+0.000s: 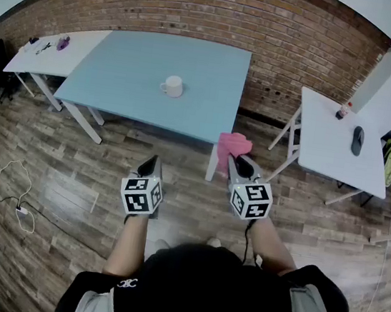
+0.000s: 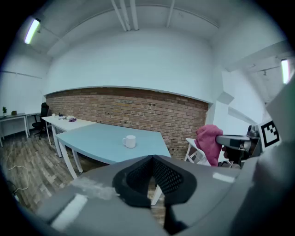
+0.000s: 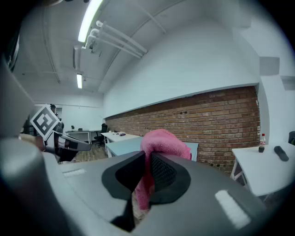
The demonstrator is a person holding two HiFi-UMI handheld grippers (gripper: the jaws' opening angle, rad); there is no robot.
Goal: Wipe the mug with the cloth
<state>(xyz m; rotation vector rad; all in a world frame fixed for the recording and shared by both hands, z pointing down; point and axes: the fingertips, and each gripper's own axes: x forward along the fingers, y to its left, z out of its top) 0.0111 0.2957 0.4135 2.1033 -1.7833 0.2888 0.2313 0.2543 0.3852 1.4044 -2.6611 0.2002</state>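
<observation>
Pinching the pink cloth (image 3: 163, 140) between its jaws, the right tool (image 3: 146, 156) is holding it up in the air. The left tool (image 2: 152, 159) is hovering beside it, jaws pressed together on nothing. The white mug (image 2: 130, 141) is standing upright on the light blue desk (image 2: 101, 138), well apart from both.

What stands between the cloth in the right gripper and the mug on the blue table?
Nothing visible does. The mug stands alone on the blue table, with no other thing on the top near it. The right gripper, shut on the pink cloth, is off the table's near right corner; only that edge lies between.
</observation>
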